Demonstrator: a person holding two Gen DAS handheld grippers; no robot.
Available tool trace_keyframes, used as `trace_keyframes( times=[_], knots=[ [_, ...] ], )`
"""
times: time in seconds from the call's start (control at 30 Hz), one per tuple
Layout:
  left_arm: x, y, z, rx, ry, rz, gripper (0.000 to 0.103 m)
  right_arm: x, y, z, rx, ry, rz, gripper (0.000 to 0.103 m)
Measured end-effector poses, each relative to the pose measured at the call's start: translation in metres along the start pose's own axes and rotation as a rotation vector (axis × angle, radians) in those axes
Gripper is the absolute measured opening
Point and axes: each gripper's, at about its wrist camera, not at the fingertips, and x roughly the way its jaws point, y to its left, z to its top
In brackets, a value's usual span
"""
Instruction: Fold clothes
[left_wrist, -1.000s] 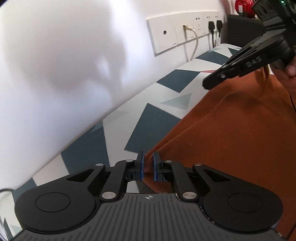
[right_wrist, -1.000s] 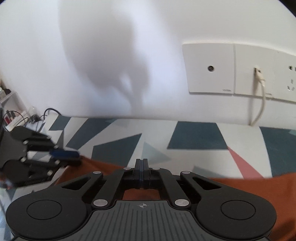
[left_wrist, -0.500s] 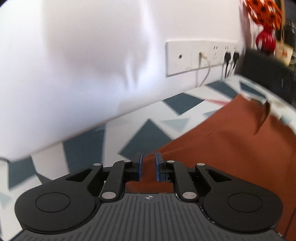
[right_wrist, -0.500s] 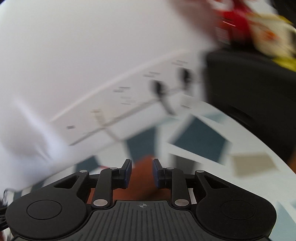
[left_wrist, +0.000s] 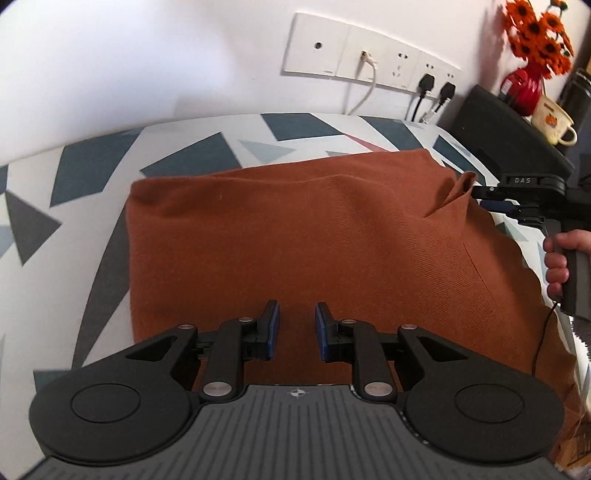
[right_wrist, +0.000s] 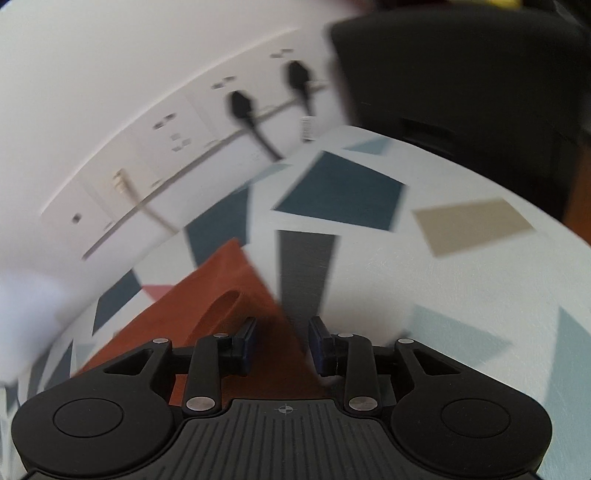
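A rust-orange garment (left_wrist: 314, 236) lies folded flat on the patterned table (left_wrist: 192, 155). My left gripper (left_wrist: 296, 330) is open and empty, hovering over the garment's near edge. My right gripper (left_wrist: 498, 205) shows in the left wrist view at the garment's far right corner, where a small flap of cloth (left_wrist: 460, 188) stands up. In the right wrist view the right gripper (right_wrist: 282, 345) is open, with the garment's corner (right_wrist: 229, 295) lying just ahead and left of its fingers; the view is blurred.
A white wall with socket plates (left_wrist: 369, 62) and plugged cables (left_wrist: 424, 88) runs behind the table. A black box (left_wrist: 506, 125), a red vase with orange flowers (left_wrist: 524, 85) and a cup (left_wrist: 554, 118) stand at the right.
Both grippers have opened and let go of the garment, which now lies flat. The left gripper pulled back and up; the right swung round to the far right corner.
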Motion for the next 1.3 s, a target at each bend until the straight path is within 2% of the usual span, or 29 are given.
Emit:
trace_keyframes(
  times=[0.13,0.23,0.33,0.43,0.5,0.53,0.6,0.67,0.73,0.8,0.93,1.1,1.13,1.23,1.3],
  knots=[
    [-0.001,0.001,-0.001,-0.014,0.001,0.007,0.022,0.008,0.031,0.003,-0.196,-0.018,0.027,0.036],
    [-0.001,-0.003,-0.002,-0.003,-0.006,0.021,0.022,0.018,0.039,0.008,-0.227,-0.006,0.048,0.042],
    [-0.001,-0.007,-0.004,0.008,-0.016,0.028,0.026,0.029,0.041,0.013,-0.238,0.002,0.036,0.043],
    [-0.001,-0.009,-0.006,0.008,-0.028,0.032,0.029,0.037,0.038,0.014,-0.247,-0.018,0.012,0.056],
    [-0.001,-0.009,-0.006,0.001,-0.032,0.033,0.029,0.038,0.034,0.015,-0.231,-0.024,0.015,0.049],
    [-0.001,-0.009,-0.006,-0.003,-0.033,0.034,0.030,0.037,0.033,0.015,-0.222,-0.016,0.016,0.040],
    [-0.001,-0.008,-0.006,-0.013,-0.035,0.033,0.030,0.030,0.031,0.017,-0.196,-0.013,0.022,0.040],
    [-0.001,-0.008,-0.007,-0.022,-0.039,0.033,0.030,0.018,0.026,0.017,-0.171,-0.059,0.038,0.048],
    [-0.002,-0.008,-0.007,-0.027,-0.042,0.035,0.030,0.007,0.018,0.019,-0.154,-0.115,0.061,0.049],
    [-0.002,-0.008,-0.007,-0.030,-0.045,0.038,0.030,0.005,0.010,0.021,-0.148,-0.113,0.088,0.045],
    [-0.002,-0.009,-0.009,-0.047,-0.058,0.046,0.030,0.019,0.001,0.012,-0.157,-0.052,0.126,0.031],
    [-0.001,-0.014,-0.008,-0.037,-0.053,0.049,0.039,0.022,0.009,0.009,-0.206,-0.083,0.127,0.030],
    [0.000,-0.015,-0.008,-0.033,-0.054,0.052,0.039,0.023,0.010,0.009,-0.209,-0.076,0.133,0.027],
    [0.000,-0.017,-0.008,-0.033,-0.056,0.062,0.040,0.024,0.016,0.009,-0.257,-0.029,0.113,0.008],
    [0.001,-0.018,-0.008,-0.035,-0.057,0.067,0.040,0.014,0.015,0.013,-0.227,-0.042,0.095,0.004]
  ],
)
